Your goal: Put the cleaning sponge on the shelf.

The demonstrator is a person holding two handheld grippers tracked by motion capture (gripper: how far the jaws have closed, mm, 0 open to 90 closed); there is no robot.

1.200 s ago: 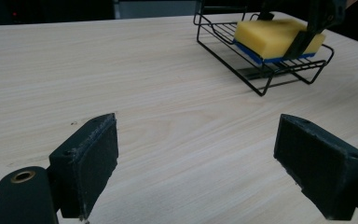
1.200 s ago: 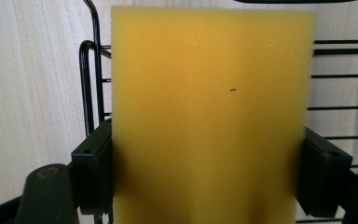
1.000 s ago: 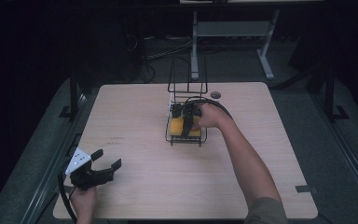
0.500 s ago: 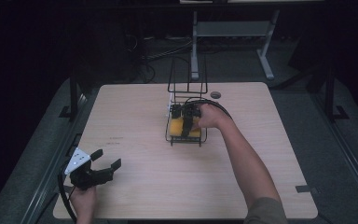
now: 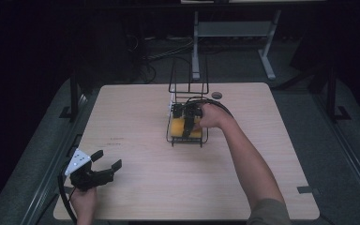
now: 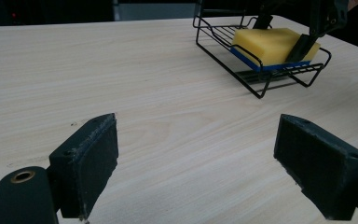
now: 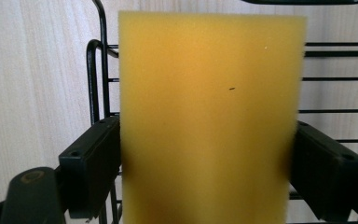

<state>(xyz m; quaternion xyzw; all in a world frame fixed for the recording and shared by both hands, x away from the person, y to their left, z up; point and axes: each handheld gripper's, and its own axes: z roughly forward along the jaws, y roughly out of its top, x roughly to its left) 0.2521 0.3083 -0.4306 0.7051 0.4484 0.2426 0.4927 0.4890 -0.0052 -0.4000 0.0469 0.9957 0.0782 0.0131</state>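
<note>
A yellow sponge [image 5: 180, 126] with a blue underside lies in a low black wire rack [image 5: 187, 141] near the table's middle. My right gripper [image 5: 187, 124] reaches down into the rack from the right, its jaws pressed against both long sides of the sponge [image 7: 209, 107], which narrows slightly between them. From the left gripper view the sponge [image 6: 270, 43] and rack [image 6: 261, 88] sit far off at the upper right. My left gripper [image 5: 108, 159] rests open at the table's near left corner, with nothing but bare wood between its jaws [image 6: 196, 163].
The rack's tall wire frame [image 5: 188, 75] rises behind the sponge. A small dark disc [image 5: 216, 95] lies on the table [image 5: 136, 117] near its far edge. A grey metal stand [image 5: 234, 29] is on the floor beyond the table.
</note>
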